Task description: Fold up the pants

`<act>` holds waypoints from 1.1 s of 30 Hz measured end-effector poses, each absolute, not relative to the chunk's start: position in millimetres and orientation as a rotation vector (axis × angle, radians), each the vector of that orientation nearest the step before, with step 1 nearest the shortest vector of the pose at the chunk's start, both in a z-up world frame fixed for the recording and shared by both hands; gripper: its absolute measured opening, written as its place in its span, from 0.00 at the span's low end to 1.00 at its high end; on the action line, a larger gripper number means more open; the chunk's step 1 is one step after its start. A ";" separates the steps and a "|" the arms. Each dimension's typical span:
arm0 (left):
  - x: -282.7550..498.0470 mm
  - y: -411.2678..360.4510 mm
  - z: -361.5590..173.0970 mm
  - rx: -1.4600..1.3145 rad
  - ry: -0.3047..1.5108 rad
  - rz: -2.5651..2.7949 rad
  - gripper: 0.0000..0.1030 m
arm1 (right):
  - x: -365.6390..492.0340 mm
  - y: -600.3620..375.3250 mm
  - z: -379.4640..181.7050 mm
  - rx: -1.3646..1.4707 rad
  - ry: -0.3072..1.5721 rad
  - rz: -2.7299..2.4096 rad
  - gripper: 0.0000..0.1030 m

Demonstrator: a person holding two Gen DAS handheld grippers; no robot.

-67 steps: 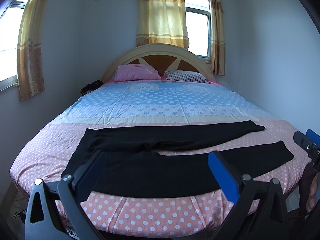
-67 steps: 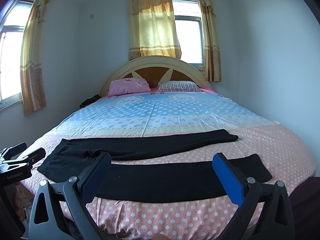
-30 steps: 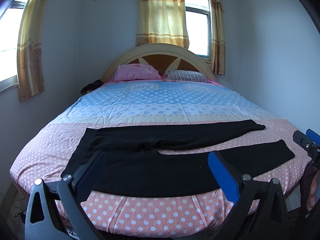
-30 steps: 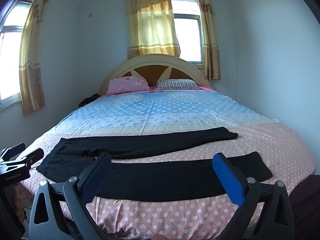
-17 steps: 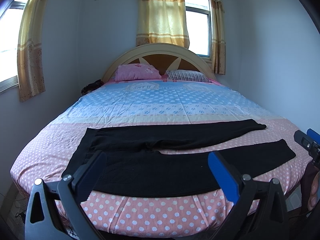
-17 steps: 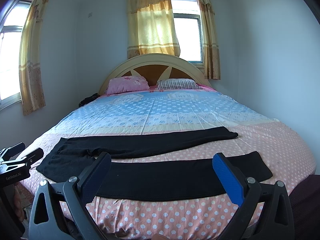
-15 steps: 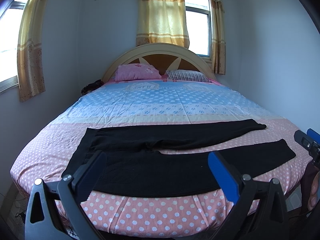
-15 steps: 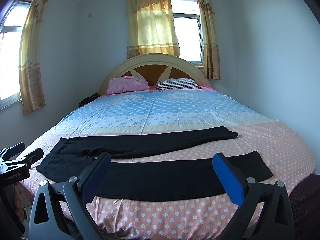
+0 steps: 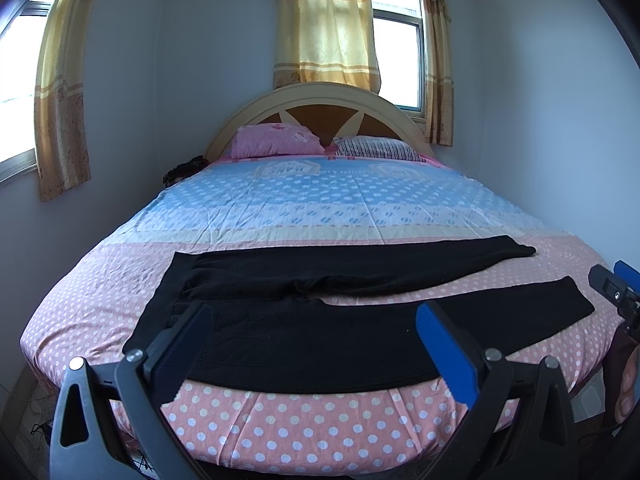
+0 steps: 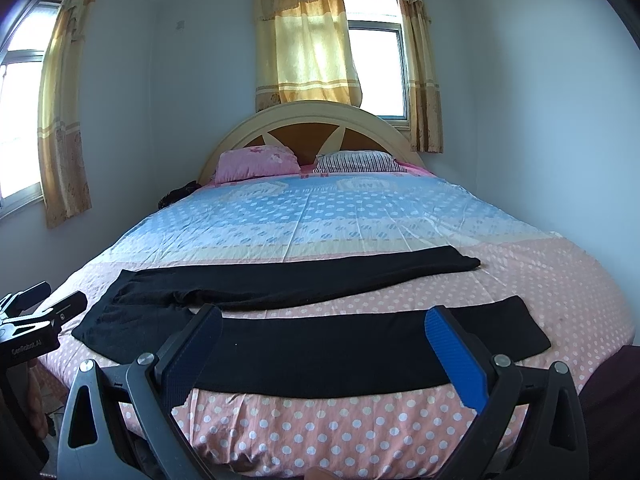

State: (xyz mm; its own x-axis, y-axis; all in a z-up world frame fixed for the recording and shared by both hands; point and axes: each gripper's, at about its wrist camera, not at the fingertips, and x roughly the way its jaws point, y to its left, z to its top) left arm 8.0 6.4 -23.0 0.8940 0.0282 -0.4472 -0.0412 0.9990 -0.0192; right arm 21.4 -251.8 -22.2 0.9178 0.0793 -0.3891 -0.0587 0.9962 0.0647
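Black pants (image 9: pixel 320 336) lie flat across the foot of the bed, waist at the left, the two legs spread apart and running right. They also show in the right wrist view (image 10: pixel 328 344). My left gripper (image 9: pixel 314 344) is open and empty, held back from the near bed edge over the waist half. My right gripper (image 10: pixel 324 348) is open and empty, held back over the near leg. Each gripper shows at the edge of the other's view: the right one (image 9: pixel 616 292), the left one (image 10: pixel 36 312).
The bed (image 9: pixel 320 208) has a blue and pink dotted sheet, a pink pillow (image 9: pixel 276 142) and a striped pillow (image 9: pixel 376 148) at the headboard. Walls stand close on both sides. A dark bundle (image 9: pixel 184 170) lies at the bed's far left.
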 end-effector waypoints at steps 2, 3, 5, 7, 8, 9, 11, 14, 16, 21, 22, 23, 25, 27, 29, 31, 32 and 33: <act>10.6 7.9 -25.7 -0.027 0.470 0.039 1.00 | 24.3 -251.7 -26.3 0.053 0.410 0.074 0.99; 12.8 9.4 -27.1 -0.026 0.473 0.039 1.00 | 25.7 -251.8 -28.5 0.053 0.413 0.078 0.99; 22.3 15.5 -30.1 -0.020 0.479 0.043 1.00 | 30.1 -253.0 -33.7 0.054 0.426 0.090 0.99; 39.0 27.2 -33.2 -0.009 0.501 0.054 1.00 | 36.1 -254.5 -40.0 0.054 0.445 0.111 0.99; 47.6 36.3 -34.5 -0.011 0.504 0.072 1.00 | 40.6 -256.1 -44.4 0.052 0.461 0.116 0.99; 57.3 47.8 -35.3 -0.013 0.501 0.095 1.00 | 44.4 -257.7 -47.5 0.050 0.475 0.115 0.99; 80.7 76.0 -37.9 -0.012 0.506 0.158 1.00 | 54.9 -262.8 -54.9 0.045 0.506 0.113 0.99; 125.3 131.0 -50.3 -0.016 0.566 0.248 1.00 | 70.7 -276.4 -63.7 0.047 0.528 0.095 0.99; 151.5 163.6 -62.1 0.010 0.613 0.318 1.00 | 81.8 -286.6 -69.1 0.058 0.548 0.092 0.96; 200.7 224.6 -88.7 0.017 0.719 0.394 0.92 | 124.3 -305.6 -85.4 0.019 0.651 0.112 0.61; 208.6 230.6 -92.7 0.026 0.732 0.397 0.91 | 133.4 -309.9 -88.2 0.016 0.672 0.114 0.59; 216.6 233.3 -95.9 0.030 0.745 0.385 0.90 | 142.9 -314.4 -90.2 0.007 0.688 0.109 0.59; 230.6 241.3 -102.5 0.029 0.760 0.369 0.84 | 153.7 -319.4 -90.5 -0.013 0.694 0.098 0.59; 248.5 246.4 -109.2 0.027 0.787 0.324 0.83 | 166.6 -326.8 -89.9 -0.009 0.704 0.090 0.59; 265.9 250.9 -116.8 0.033 0.799 0.302 0.77 | 178.2 -334.6 -89.6 0.006 0.718 0.082 0.59; 285.5 256.6 -124.1 0.026 0.822 0.268 0.74 | 188.4 -338.2 -89.9 -0.001 0.723 0.072 0.59; 290.8 258.7 -126.6 0.014 0.828 0.247 0.73 | 193.1 -339.2 -90.1 -0.012 0.724 0.068 0.59; 296.6 262.1 -129.4 0.001 0.839 0.233 0.72 | 197.3 -339.6 -90.2 -0.023 0.724 0.064 0.59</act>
